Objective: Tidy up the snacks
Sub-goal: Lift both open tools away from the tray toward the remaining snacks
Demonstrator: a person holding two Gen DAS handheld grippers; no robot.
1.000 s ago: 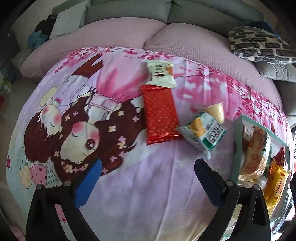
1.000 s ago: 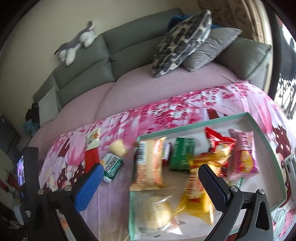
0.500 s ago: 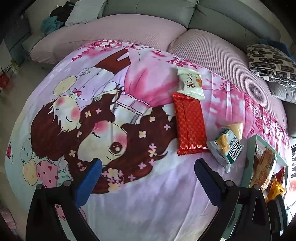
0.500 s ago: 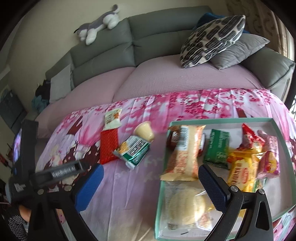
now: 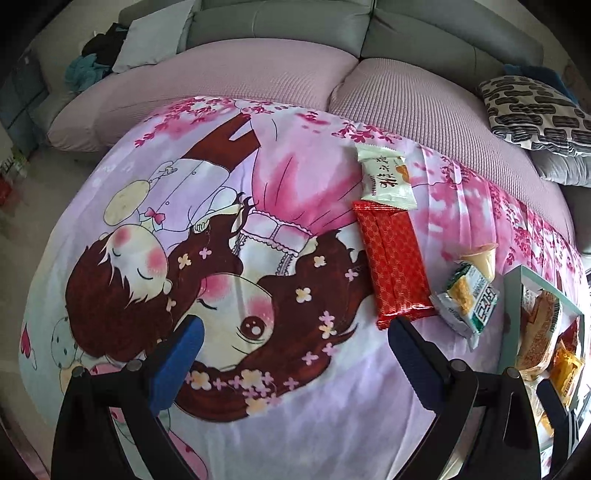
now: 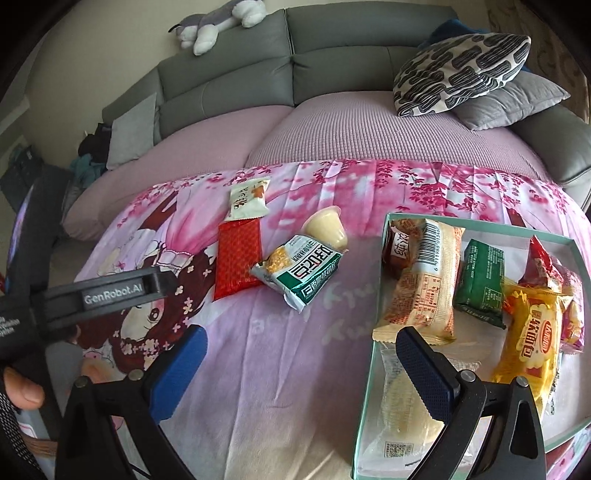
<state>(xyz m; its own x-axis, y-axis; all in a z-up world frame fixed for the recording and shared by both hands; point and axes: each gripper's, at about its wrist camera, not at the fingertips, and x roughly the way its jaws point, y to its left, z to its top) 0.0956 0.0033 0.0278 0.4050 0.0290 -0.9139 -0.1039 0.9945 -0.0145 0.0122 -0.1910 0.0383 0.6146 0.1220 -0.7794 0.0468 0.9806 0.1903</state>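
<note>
Presently: four snacks loose on the cloth, the rest in the tray

Left claw (image 5: 291, 347): spread wide, holding nothing, above the cartoon-print cloth (image 5: 258, 424).

Right claw (image 6: 301, 352): spread wide, holding nothing, its right finger (image 6: 424, 373) over the near left corner of the tray (image 6: 373, 373).

Loose snacks, right wrist view, all at about 12 o'clock from the right claw:
- White packet (image 6: 248, 197), farthest back, its near edge touching the red packet.
- Red packet (image 6: 238, 264), lying flat, lengthwise toward the sofa (image 6: 332, 55).
- Green-and-white packet (image 6: 300, 271), just beside the red packet at its 3 o'clock.
- Pale jelly cup (image 6: 327, 229), tipped on its side, touching the far end of the green-and-white packet.

Tray contents, at 1 to 3 o'clock from the right claw:
- Long beige packet (image 6: 424, 280), resting partly over a brown packet (image 6: 400, 251).
- Dark green packet (image 6: 480, 280), at mid-tray.
- Yellow packet (image 6: 532, 332), with a red bag (image 6: 539, 264) behind it.
- Clear-wrapped bun (image 6: 399, 417), at the near left corner, partly hidden by the right finger.

Surroundings: patterned cushion (image 6: 461, 70) and a plush toy (image 6: 218, 26) on the sofa.
</note>
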